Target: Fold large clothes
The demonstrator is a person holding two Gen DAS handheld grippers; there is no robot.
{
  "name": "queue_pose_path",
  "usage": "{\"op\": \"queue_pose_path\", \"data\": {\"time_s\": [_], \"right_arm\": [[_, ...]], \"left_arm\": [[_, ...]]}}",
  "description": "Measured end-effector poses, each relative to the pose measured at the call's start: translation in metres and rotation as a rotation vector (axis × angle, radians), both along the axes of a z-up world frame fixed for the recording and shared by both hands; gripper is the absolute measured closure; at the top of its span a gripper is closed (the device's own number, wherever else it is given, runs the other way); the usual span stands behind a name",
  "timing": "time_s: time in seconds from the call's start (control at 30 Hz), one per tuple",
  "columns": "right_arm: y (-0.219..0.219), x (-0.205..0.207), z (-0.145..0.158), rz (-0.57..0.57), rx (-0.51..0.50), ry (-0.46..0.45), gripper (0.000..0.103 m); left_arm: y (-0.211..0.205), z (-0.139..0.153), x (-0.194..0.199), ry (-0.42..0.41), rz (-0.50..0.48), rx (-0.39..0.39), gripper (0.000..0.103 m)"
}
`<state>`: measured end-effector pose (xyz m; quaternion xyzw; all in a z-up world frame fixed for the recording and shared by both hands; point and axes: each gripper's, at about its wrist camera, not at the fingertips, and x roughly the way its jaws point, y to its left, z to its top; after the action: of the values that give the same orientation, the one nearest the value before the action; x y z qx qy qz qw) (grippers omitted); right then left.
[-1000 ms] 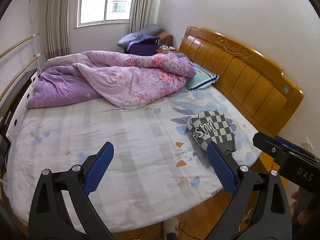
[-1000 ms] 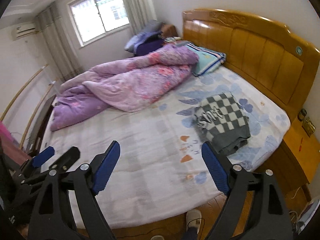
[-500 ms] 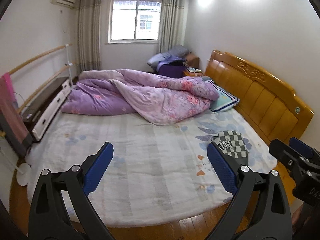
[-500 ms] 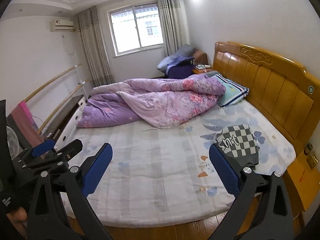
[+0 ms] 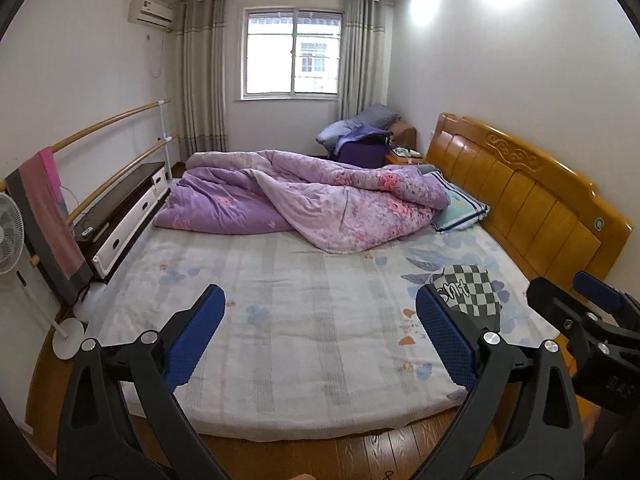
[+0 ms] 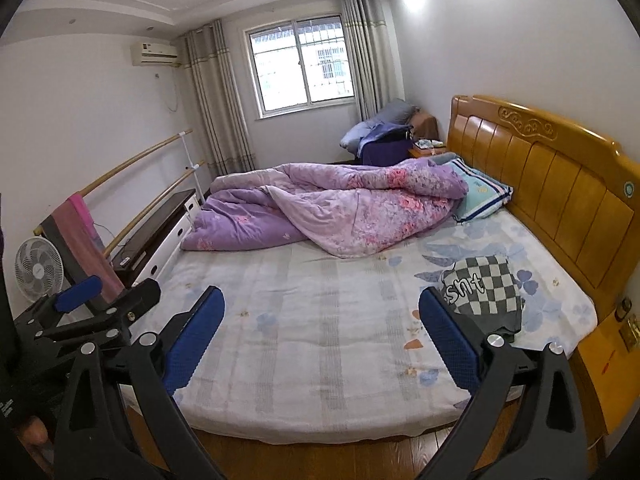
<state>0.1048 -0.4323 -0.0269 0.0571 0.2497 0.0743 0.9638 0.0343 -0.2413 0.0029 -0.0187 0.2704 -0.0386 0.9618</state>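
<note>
A folded dark garment with a black-and-white checkered panel and white letters (image 5: 468, 292) lies on the bed near the headboard; it also shows in the right wrist view (image 6: 484, 290). My left gripper (image 5: 320, 336) is open and empty, held off the near edge of the bed. My right gripper (image 6: 320, 336) is open and empty too, also off the bed's near edge. Each gripper shows at the edge of the other's view: the right one (image 5: 592, 320), the left one (image 6: 92, 308).
The bed (image 5: 304, 304) has a floral sheet, a crumpled purple quilt (image 5: 320, 200) and a striped pillow (image 5: 460, 208) at the far side. A wooden headboard (image 5: 532, 200) stands right. A rail with a pink towel (image 5: 44, 216), a fan (image 6: 38, 268) and a low cabinet (image 5: 120, 216) stand left.
Both grippers have pulled back and up from the bed, so the whole room now shows. The folded garment lies where it was. Both grippers stay open.
</note>
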Motion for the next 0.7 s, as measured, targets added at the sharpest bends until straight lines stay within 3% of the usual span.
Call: {"op": "queue_pose_path", "data": {"time_s": [0.7], "right_arm": [[0.031, -0.056, 0.021, -0.021, -0.025, -0.097, 0.009]], "left_arm": [[0.021, 0.027, -0.05, -0.081, -0.026, 0.028, 0.005]]}}
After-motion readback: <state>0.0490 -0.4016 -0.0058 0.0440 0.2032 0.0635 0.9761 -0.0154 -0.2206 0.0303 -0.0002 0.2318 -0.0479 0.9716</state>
